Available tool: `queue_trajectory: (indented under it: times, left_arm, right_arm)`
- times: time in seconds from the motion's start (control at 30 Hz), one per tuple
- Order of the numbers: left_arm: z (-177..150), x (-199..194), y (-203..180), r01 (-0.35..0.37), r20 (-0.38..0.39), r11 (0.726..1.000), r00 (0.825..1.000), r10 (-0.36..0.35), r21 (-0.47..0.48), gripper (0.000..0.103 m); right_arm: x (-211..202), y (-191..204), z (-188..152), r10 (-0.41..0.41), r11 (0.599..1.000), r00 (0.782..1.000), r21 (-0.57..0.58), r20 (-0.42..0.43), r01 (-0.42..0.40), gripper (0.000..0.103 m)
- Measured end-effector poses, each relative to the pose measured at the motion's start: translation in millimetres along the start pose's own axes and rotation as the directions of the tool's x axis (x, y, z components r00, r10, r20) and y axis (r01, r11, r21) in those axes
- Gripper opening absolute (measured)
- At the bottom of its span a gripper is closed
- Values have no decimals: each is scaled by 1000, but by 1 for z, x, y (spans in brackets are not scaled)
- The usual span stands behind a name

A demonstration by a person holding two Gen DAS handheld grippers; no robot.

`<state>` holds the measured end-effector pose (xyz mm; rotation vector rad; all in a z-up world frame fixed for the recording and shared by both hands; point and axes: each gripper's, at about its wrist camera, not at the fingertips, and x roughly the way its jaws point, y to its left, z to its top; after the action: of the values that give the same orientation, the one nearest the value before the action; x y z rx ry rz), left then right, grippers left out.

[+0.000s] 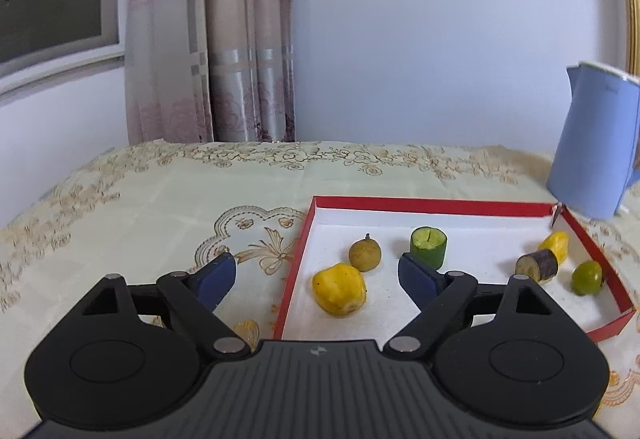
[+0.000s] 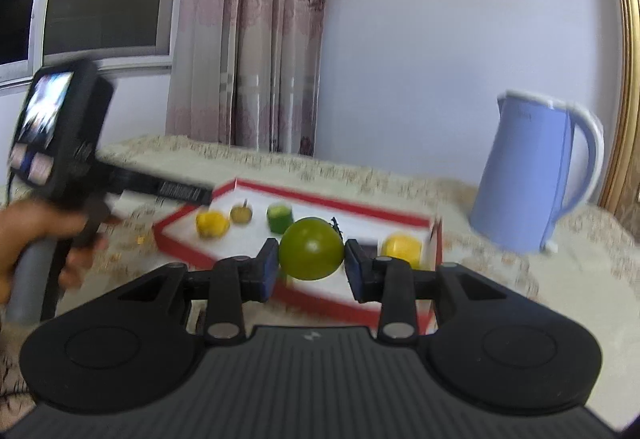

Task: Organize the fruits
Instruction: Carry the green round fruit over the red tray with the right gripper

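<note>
Left tongs [image 1: 316, 273] are spread wide with nothing between them, hovering over the near left corner of the red tray [image 1: 432, 206] on the desk [image 1: 160, 199]. Inside the tray, left to right: a yellow fruit [image 1: 339, 289], a brownish round one [image 1: 365, 254], a green cut chunk [image 1: 428, 246], a dark stub [image 1: 537, 266]. Right tongs [image 2: 311, 263] are clamped on a green lime [image 2: 311, 249], held up over the tray's near edge. Blue kettle [image 2: 528, 175] sits far right.

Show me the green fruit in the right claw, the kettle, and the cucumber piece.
Green fruit [image 2: 311, 249]: right wrist view, middle of its skin.
Kettle [image 2: 520, 175]: right wrist view, blue body.
Cucumber piece [image 1: 428, 245]: left wrist view, cut top.
</note>
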<state>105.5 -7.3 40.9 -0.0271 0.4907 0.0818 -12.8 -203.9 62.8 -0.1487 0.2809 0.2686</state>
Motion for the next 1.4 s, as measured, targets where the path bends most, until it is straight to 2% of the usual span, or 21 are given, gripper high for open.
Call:
queue_trajectory:
  times: [0.1, 0.27, 0.37, 0.57, 0.7, 1.4]
  left_arm:
    - [-5, 1, 5, 15, 25, 999, 1000, -14, -43, 89]
    - [-12, 7, 6, -2, 26, 1000, 1000, 2, 14, 89]
    - [-12, 7, 10, -2, 29, 1000, 1000, 2, 3, 89]
    - [-14, 7, 7, -17, 23, 1000, 1000, 16, 24, 91]
    - [-16, 3, 2, -36, 45, 998, 998, 34, 53, 98]
    - [-19, 8, 0, -50, 37, 996, 998, 47, 76, 98]
  right_arm:
    - [17, -4, 30, 5, 1000, 999, 19, 45, -6, 33]
    - [60, -14, 57, 8, 994, 998, 109, 60, -15, 33]
    - [83, -20, 47, 9, 985, 999, 170, 41, -15, 33]
    - [114, -25, 18, 5, 984, 999, 176, -51, 4, 33]
    - [120, -28, 5, 3, 982, 997, 190, -80, 12, 33]
    - [131, -23, -9, 13, 988, 990, 153, -141, 9, 33]
